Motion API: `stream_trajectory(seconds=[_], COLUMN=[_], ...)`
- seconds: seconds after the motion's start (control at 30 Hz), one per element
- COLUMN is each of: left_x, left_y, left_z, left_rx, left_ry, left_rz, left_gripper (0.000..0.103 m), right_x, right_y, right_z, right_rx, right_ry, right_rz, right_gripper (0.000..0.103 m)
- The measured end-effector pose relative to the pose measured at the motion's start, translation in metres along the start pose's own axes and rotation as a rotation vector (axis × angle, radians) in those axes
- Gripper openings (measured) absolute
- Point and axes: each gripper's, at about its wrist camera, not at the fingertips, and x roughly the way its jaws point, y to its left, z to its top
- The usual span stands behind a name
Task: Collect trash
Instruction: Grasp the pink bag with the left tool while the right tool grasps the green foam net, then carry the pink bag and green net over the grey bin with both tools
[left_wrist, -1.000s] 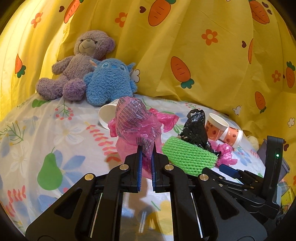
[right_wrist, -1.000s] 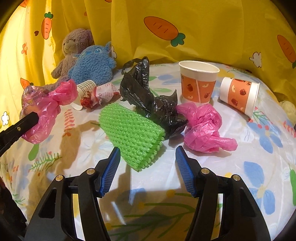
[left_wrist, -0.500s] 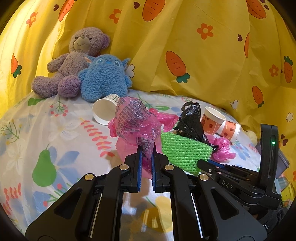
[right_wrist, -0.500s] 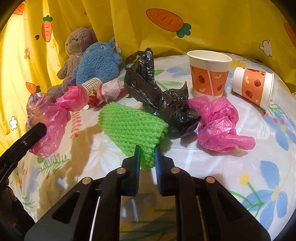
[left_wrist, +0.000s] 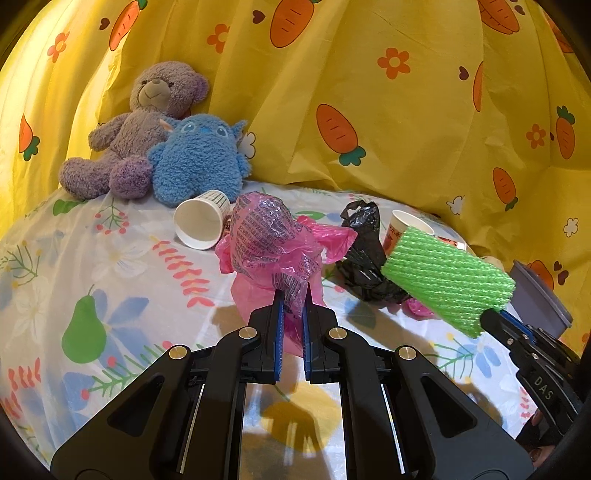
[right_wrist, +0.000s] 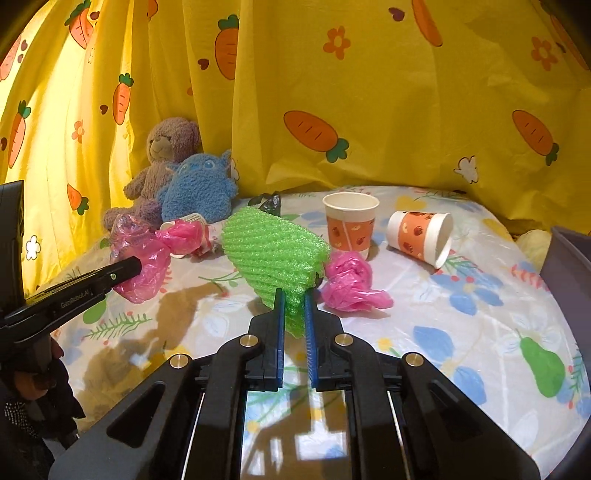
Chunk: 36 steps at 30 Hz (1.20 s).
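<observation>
my left gripper (left_wrist: 291, 299) has its jaws clenched on the pink plastic bag (left_wrist: 275, 240), a printed, crumpled bundle hanging just above the floral bed sheet (left_wrist: 110, 266)

my right gripper (right_wrist: 294, 302) has just been closing its jaws, and the green foam net (right_wrist: 273, 254) is pinched between them by its near edge. from the left wrist view the net (left_wrist: 447, 280) sits clear of the sheet, tilted, with the right gripper's tip at its lower right corner

trash on the sheet: a black plastic bag (left_wrist: 364, 254) just behind the net, mostly hidden in the right view; a small crumpled pink bag (right_wrist: 351, 280) just right of my right jaws; an upright orange paper cup (right_wrist: 350, 221) behind it; a second orange cup (right_wrist: 423, 236) on its side, mouth facing right, near the first but apart; a white paper cup (left_wrist: 199, 223) on its side in front of the plush toys, mouth toward the camera

a purple teddy bear (left_wrist: 144, 129) and a blue plush toy (left_wrist: 199, 158) lean together against the yellow carrot-print curtain (left_wrist: 369, 92)

a grey bin (right_wrist: 570, 266) edge shows at far right; i cannot tell what is in it
</observation>
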Motion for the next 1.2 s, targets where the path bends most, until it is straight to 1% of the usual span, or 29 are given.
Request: stream_trajectory(seconds=[0.33, 0.8, 0.9, 1.03, 1.2], left_x=[-0.007, -0.008, -0.009, -0.006, -0.004], left_y=[-0.042, -0.099, -0.112, -0.130, -0.158], left_z=[-0.011, -0.016, -0.015, -0.014, -0.011], left_rx=[0.070, 0.150, 0.165, 0.180, 0.217], left_ry=[0.006, 0.008, 0.006, 0.020, 0.024], left_rz=[-0.049, -0.120, -0.147, -0.202, -0.241], left_gripper=[0.007, 0.007, 0.007, 0.007, 0.007], right_x=[-0.032, -0.066, -0.073, -0.082, -0.093], right_y=[-0.042, -0.070, -0.080, -0.092, -0.111], right_z=[-0.011, -0.015, -0.014, -0.014, -0.014], right_rx=[0.065, 0.077, 0.082, 0.087, 0.100], right_ry=[-0.036, -0.108, -0.121, -0.138, -0.158], right_rz=[-0.089, -0.136, -0.156, -0.192, -0.239], right_gripper=[0.011, 0.011, 0.011, 0.011, 0.011])
